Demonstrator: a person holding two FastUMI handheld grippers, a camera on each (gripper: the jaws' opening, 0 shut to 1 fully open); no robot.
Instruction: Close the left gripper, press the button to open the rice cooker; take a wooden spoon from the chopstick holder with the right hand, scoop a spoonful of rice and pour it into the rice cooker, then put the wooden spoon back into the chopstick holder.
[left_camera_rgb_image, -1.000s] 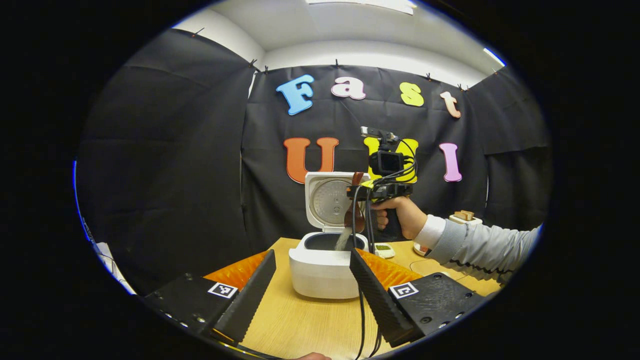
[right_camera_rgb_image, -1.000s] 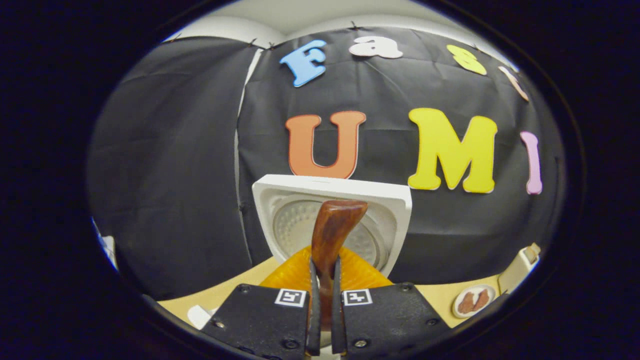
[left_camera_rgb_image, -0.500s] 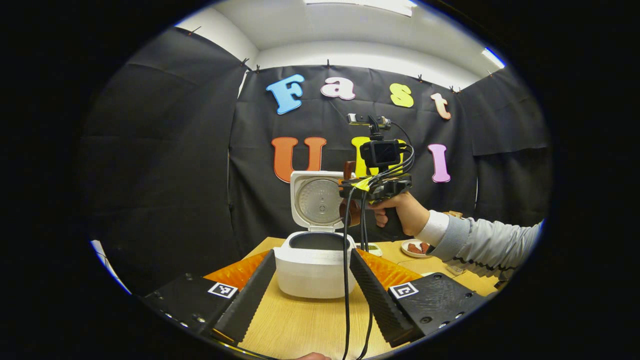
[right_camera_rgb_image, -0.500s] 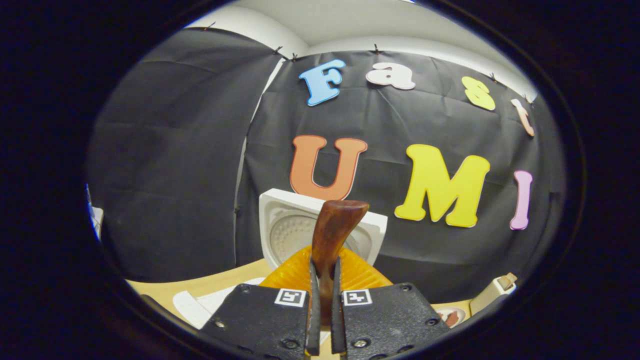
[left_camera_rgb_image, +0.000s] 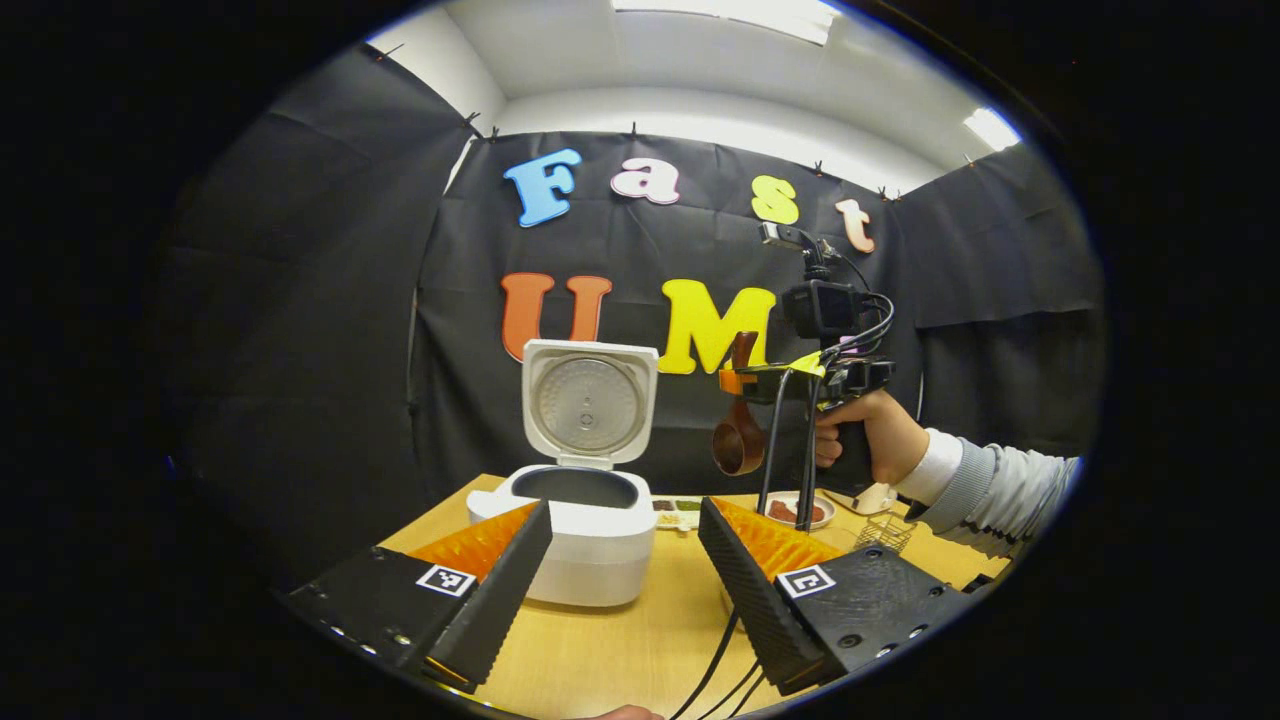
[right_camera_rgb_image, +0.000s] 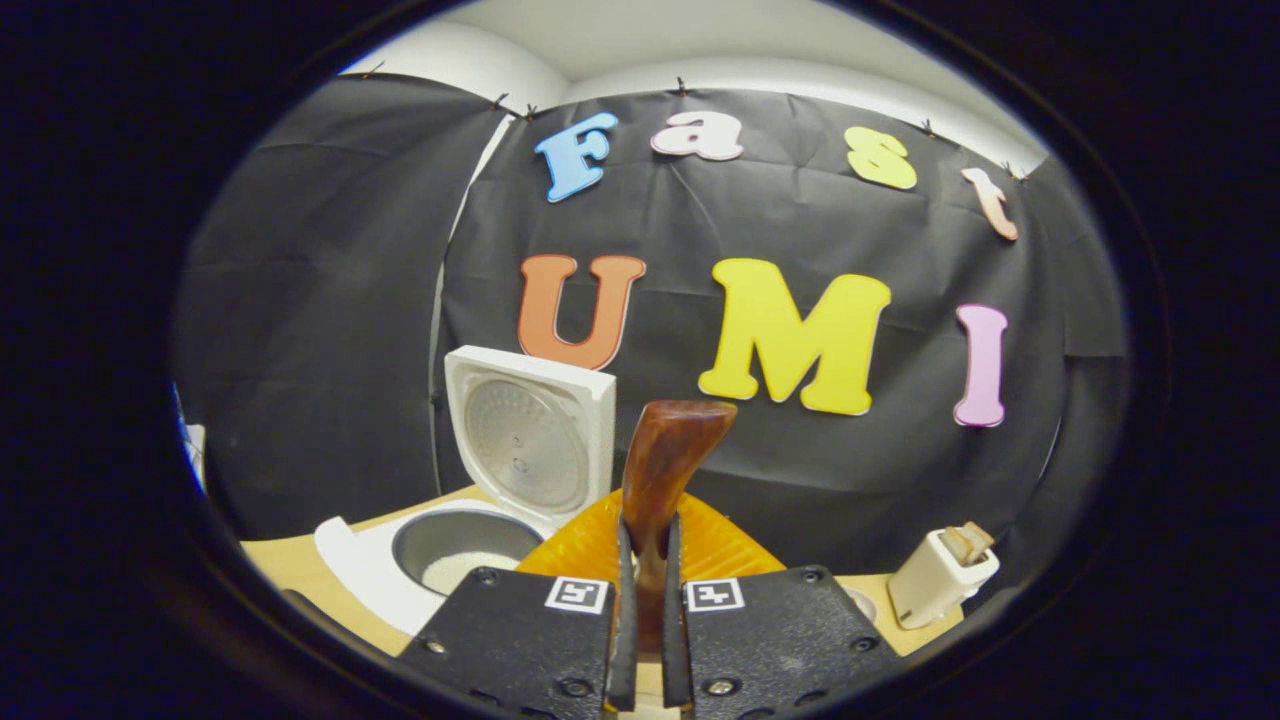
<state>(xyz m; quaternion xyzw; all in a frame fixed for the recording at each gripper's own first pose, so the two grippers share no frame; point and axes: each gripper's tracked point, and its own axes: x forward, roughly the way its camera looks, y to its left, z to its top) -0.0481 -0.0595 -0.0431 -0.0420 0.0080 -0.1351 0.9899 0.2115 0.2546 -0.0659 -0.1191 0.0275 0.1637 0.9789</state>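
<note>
- The rice cooker (left_camera_rgb_image: 585, 520) sits on the left part of the desk (left_camera_rgb_image: 640, 630). Its lid (left_camera_rgb_image: 588, 402) stands straight up, so the button press looks done.
- In the right gripper view, white rice (right_camera_rgb_image: 470, 570) lies at the bottom of the pot. So the scoop and pour look done too.
- The left gripper (left_camera_rgb_image: 625, 580) is low and near, in front of the cooker. Its jaws are wide apart and hold nothing.
- To the right of the cooker, the wooden spoon (left_camera_rgb_image: 740, 440) hangs in the air, bowl end down. It is well clear of the pot and looks empty.
- The right gripper (right_camera_rgb_image: 645, 620) has its jaws tight on the spoon handle. A hand (left_camera_rgb_image: 865, 440) holds that gripper up high over the right side of the desk.
- Small dishes (left_camera_rgb_image: 795, 510) and a little wire basket (left_camera_rgb_image: 885, 532) sit on the desk below the hand.
- A white holder (right_camera_rgb_image: 940, 575) with wooden ends sticking out stands far right. I think this is the chopstick holder.
- What is left: put the spoon back in that holder.
</note>
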